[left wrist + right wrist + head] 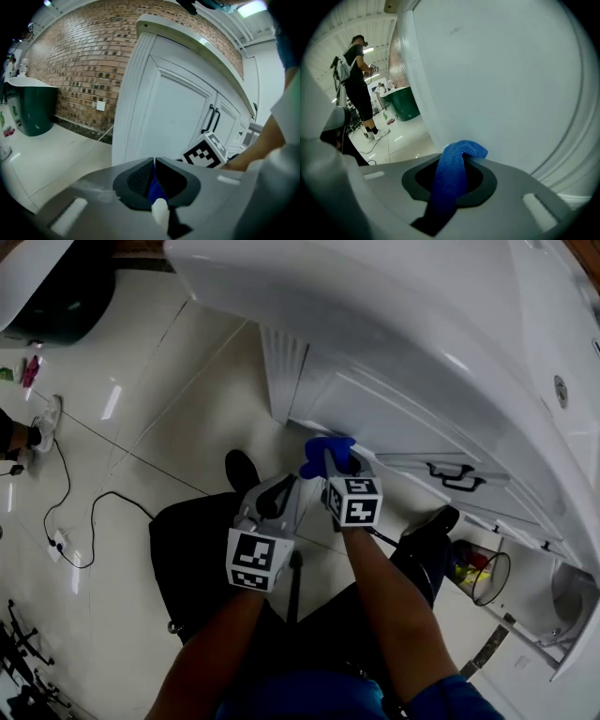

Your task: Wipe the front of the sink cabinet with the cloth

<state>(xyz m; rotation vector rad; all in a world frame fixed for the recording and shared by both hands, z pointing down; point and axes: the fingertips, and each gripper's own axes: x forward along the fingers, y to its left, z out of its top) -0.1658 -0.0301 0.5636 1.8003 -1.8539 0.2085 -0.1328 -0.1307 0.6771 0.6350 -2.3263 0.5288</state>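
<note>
The white sink cabinet [375,399] fills the upper right of the head view. My right gripper [336,463] is shut on a blue cloth [323,448] and holds it against the bottom of the left cabinet door. In the right gripper view the blue cloth [452,171] bulges out of my right gripper [454,159] and touches the white door panel [501,84]. My left gripper [277,491] hangs just left of and below the right one, off the cabinet [173,112]. The left gripper [153,173] has its jaws together, with a thin blue sliver between the pads.
Black door handles [455,479] sit right of the cloth. A wire waste basket [487,577] stands under the cabinet's right end. A black cable [84,521] and power strip [56,542] lie on the tiled floor at left. A green tub [30,108] and a standing person [358,84] are farther off.
</note>
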